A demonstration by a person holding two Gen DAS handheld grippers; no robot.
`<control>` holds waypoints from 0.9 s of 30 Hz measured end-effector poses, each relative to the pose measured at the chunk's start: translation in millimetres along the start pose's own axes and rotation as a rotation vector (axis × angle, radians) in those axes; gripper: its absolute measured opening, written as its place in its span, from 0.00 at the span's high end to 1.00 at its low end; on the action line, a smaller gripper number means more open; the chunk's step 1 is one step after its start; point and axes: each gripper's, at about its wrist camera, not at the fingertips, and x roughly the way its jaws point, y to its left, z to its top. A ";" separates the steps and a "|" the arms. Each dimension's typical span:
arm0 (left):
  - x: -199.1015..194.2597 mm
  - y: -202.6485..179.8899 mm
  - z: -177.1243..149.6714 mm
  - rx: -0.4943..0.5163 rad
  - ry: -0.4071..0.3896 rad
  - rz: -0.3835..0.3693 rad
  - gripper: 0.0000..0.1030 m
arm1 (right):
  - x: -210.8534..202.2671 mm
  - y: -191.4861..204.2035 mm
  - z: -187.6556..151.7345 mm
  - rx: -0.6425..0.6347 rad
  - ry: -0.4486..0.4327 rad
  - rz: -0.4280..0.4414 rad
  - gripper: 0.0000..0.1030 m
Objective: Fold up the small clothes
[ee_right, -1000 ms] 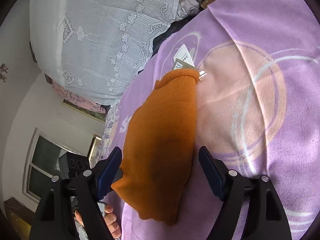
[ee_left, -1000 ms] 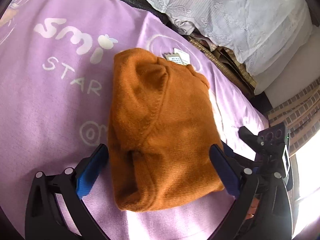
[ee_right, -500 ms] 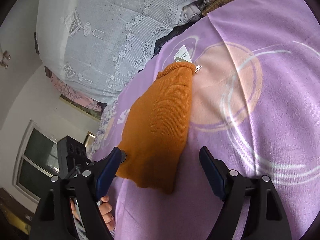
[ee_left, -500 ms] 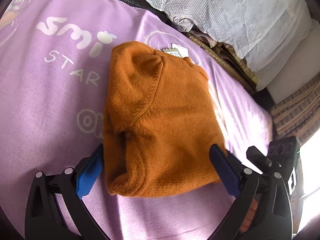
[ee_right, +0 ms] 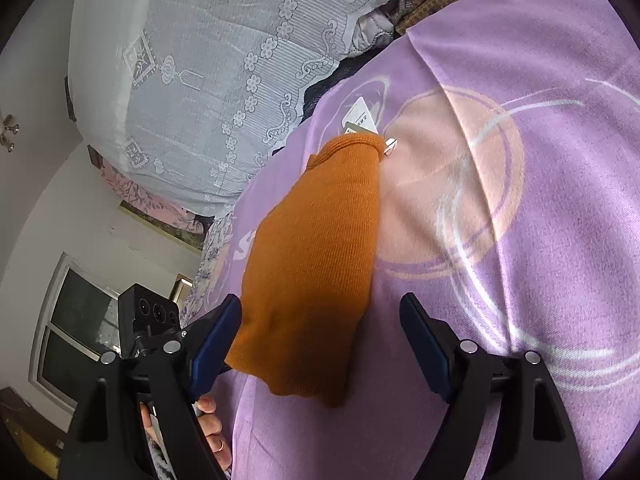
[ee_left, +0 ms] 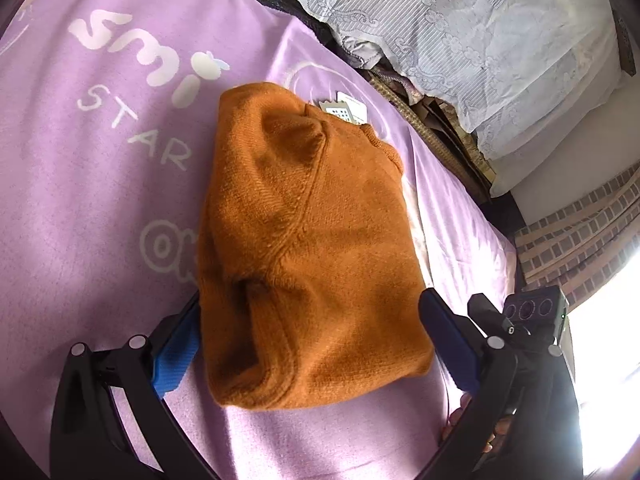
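A purple bedspread (ee_left: 100,168) covers the bed, a folded orange sweater (ee_left: 308,248) lying at its middle, paper tags (ee_left: 346,109) at its far end. Compared with a second ago, the sweater sits a little closer between the left tongs (ee_left: 308,344), whose blue pads stand spread at its near corners without pinching. The right tongs (ee_right: 320,344), also spread, hover over the sweater's near edge, barely shifted.
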 end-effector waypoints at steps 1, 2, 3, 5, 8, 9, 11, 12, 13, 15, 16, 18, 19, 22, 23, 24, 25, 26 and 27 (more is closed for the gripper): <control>1.8 -0.3 1.0 0.000 0.002 0.002 0.05 | 0.9 -0.4 1.0 0.006 -0.003 0.000 0.21; 3.7 -0.8 2.1 0.003 0.003 0.003 0.05 | 1.3 -1.8 2.9 0.015 -0.009 0.002 0.21; 5.4 -2.0 2.7 0.011 0.004 0.008 0.05 | 2.1 -2.6 4.5 0.019 -0.012 0.003 0.21; 7.8 -3.6 2.7 0.024 0.004 0.017 0.05 | 4.7 -3.7 8.2 0.023 -0.016 -0.001 0.21; 11.6 -5.8 3.2 0.041 0.005 0.024 0.05 | 15.7 -3.5 17.5 0.010 -0.011 -0.019 0.21; 12.3 -5.7 3.5 0.045 0.005 0.023 0.05 | 20.3 -3.1 21.2 -0.001 -0.014 -0.025 0.21; 15.4 -4.8 6.6 0.044 0.003 0.000 0.05 | 31.1 -2.6 29.2 -0.020 -0.016 -0.032 0.21; 18.7 -4.4 9.4 0.041 0.006 -0.016 0.05 | 39.2 -1.7 35.8 -0.033 -0.008 -0.031 0.21; 24.4 -2.8 15.3 0.032 0.010 -0.037 0.05 | 47.7 -1.6 42.5 -0.040 0.005 -0.029 0.22; 31.2 -2.4 22.1 0.024 0.014 -0.046 0.05 | 65.7 -2.1 54.5 -0.048 0.046 -0.016 0.33; 33.6 -3.7 24.3 0.028 0.016 -0.045 0.05 | 70.9 -3.2 56.3 -0.047 0.060 -0.028 0.38; 35.0 -7.3 23.3 0.048 0.018 -0.031 0.05 | 72.0 -5.2 56.1 -0.041 0.064 -0.026 0.44; 35.0 -8.4 23.0 0.054 0.019 -0.028 0.05 | 72.2 -6.0 55.9 -0.036 0.064 -0.021 0.46; 34.1 -12.7 21.0 0.073 0.013 -0.018 0.14 | 71.9 -6.1 54.7 -0.032 0.054 -0.018 0.57; 33.7 -14.4 20.1 0.080 0.008 -0.005 0.22 | 71.4 -3.6 54.0 -0.045 0.048 -0.024 0.60; 33.4 -14.9 19.4 0.084 0.005 0.007 0.23 | 70.7 0.2 52.8 -0.065 0.040 -0.033 0.62; 31.9 -14.5 19.0 0.081 -0.001 0.009 0.25 | 69.7 5.0 51.6 -0.093 0.029 -0.044 0.63; 29.8 -13.0 18.9 0.076 -0.009 0.010 0.33 | 68.9 8.4 50.5 -0.110 0.023 -0.051 0.64; 27.8 -11.5 19.0 0.070 -0.015 0.010 0.36 | 67.2 11.1 50.0 -0.123 0.015 -0.058 0.65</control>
